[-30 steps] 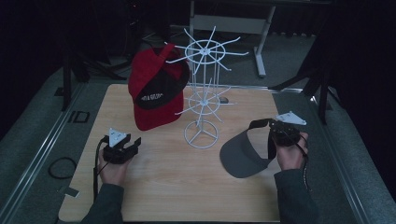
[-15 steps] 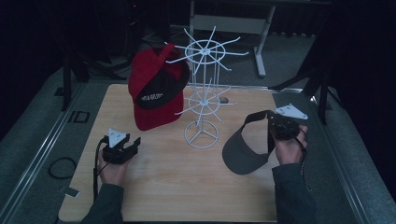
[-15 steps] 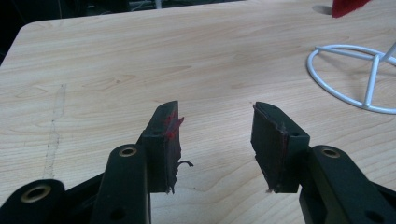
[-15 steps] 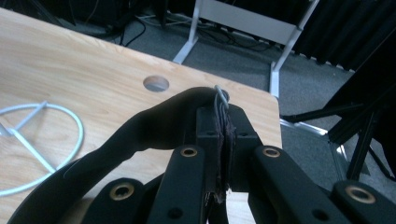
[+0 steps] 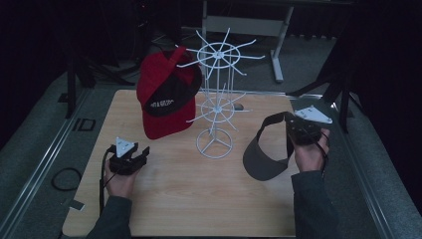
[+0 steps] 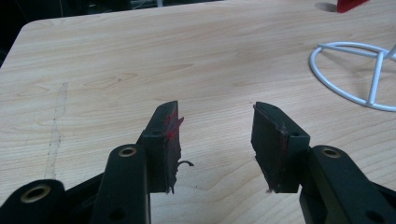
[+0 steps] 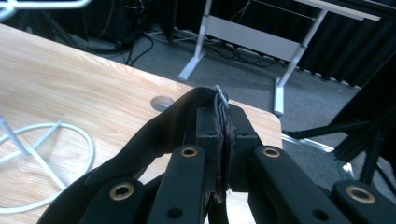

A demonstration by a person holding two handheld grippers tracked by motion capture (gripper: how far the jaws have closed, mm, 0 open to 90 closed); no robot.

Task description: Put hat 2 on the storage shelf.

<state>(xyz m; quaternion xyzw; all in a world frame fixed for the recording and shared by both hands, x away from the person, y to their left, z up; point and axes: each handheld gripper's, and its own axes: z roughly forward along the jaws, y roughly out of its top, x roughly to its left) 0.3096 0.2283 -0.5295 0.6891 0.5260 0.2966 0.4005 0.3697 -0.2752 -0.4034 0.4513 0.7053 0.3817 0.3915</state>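
Observation:
A dark grey visor [image 5: 263,155] hangs lifted above the table's right side, my right gripper [image 5: 293,130] shut on its strap [image 7: 223,126]. The brim droops down toward the wood. A white wire rack [image 5: 217,94] stands mid-table, and a red and black cap [image 5: 166,94] hangs on its upper left arms. My left gripper [image 5: 134,158] rests low at the front left, open, with nothing between its red-smeared pads [image 6: 168,133]. The rack's ring base [image 6: 355,74] lies off to its right.
The wooden table [image 5: 199,199] has bare room at the front and between the grippers. A small round hole [image 7: 162,102] sits near the far right corner. Beyond the table stand dark stands and a grey metal frame [image 5: 278,30].
My right gripper has risen and moved back with the visor, lifting it off the table so its brim now hangs. The left gripper has stayed put.

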